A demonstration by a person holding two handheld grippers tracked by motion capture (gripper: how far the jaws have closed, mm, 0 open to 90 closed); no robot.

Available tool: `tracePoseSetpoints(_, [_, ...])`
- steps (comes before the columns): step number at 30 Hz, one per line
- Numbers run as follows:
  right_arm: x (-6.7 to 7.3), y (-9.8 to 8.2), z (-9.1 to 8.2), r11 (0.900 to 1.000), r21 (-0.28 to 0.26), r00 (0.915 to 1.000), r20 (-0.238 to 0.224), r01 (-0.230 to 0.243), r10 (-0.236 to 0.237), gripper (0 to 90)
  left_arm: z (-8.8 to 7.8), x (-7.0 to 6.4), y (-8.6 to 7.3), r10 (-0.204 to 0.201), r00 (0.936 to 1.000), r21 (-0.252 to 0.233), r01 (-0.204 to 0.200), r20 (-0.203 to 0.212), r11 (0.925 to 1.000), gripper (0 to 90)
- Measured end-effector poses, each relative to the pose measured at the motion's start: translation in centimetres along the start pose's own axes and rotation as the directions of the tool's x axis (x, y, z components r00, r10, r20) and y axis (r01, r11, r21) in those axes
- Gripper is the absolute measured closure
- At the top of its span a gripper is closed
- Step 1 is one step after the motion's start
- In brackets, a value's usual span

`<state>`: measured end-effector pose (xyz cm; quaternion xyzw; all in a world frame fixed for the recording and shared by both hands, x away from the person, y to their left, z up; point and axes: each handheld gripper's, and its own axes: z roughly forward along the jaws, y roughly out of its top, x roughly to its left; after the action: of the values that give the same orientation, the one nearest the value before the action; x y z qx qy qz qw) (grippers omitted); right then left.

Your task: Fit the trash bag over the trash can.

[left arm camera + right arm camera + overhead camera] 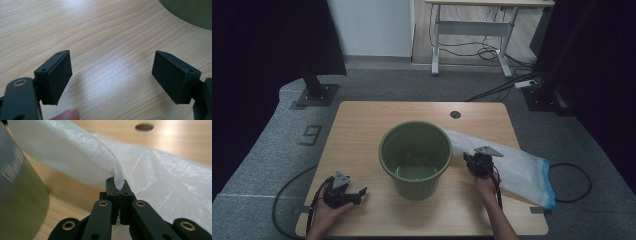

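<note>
Right gripper (119,185) is pinched tight on a fold of the white plastic bag (512,165), which drapes over the tabletop's (362,120) right edge beside the green bucket (415,159) mid-table. Left gripper (112,77) rests near the front-left corner, jaws wide apart, holding nothing.

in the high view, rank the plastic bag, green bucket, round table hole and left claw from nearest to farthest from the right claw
1. plastic bag: pinched in the right claw, spread to its right.
2. green bucket: just left of it, mid-table.
3. round table hole: beyond it, near the far edge.
4. left claw: across the bucket, at the near left.
</note>
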<state>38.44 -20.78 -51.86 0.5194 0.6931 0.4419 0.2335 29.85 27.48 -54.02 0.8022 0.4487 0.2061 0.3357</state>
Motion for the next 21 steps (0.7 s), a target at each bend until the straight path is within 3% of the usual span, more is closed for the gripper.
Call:
tracePoseSetpoints(7, [-0.2,2.4,-3.5,0.995,-0.095,0.9991,-0.018,-0.04,0.038,88.7,0.1,-0.1,-0.1,0.004,1.0,0.008,-0.003,-0.005,1.0,16.2])
tracePoseSetpoints(9, [-0.2,3.6,-5.4,0.986,-0.157,0.9981,-0.032,-0.058,0.053,88.7,0.1,-0.2,-0.1,0.005,1.0,0.01,-0.004,-0.005,0.9999,16.1])
tracePoseSetpoints(11, [-0.2,3.9,-5.8,0.983,-0.171,0.9976,-0.036,-0.064,0.059,88.7,0.1,-0.2,-0.1,0.005,1.0,0.011,-0.005,-0.005,0.9999,16.1])
tracePoseSetpoints(17, [0.1,6.0,-8.5,0.963,-0.259,0.9966,-0.048,-0.078,0.068,88.8,0.1,-0.2,-0.1,0.004,1.0,0.01,-0.004,-0.005,0.9999,16.1])
tracePoseSetpoints(18, [0.1,6.7,-9.0,0.956,-0.284,0.9968,-0.044,-0.077,0.067,88.8,0.1,-0.2,-0.1,0.004,1.0,0.01,-0.004,-0.005,0.9999,16.1])
tracePoseSetpoints(21, [0.0,7.3,-9.4,0.95,-0.302,0.9964,-0.039,-0.083,0.075,88.9,0.1,-0.2,-0.1,0.004,1.0,0.011,-0.004,-0.006,0.9999,16.1])
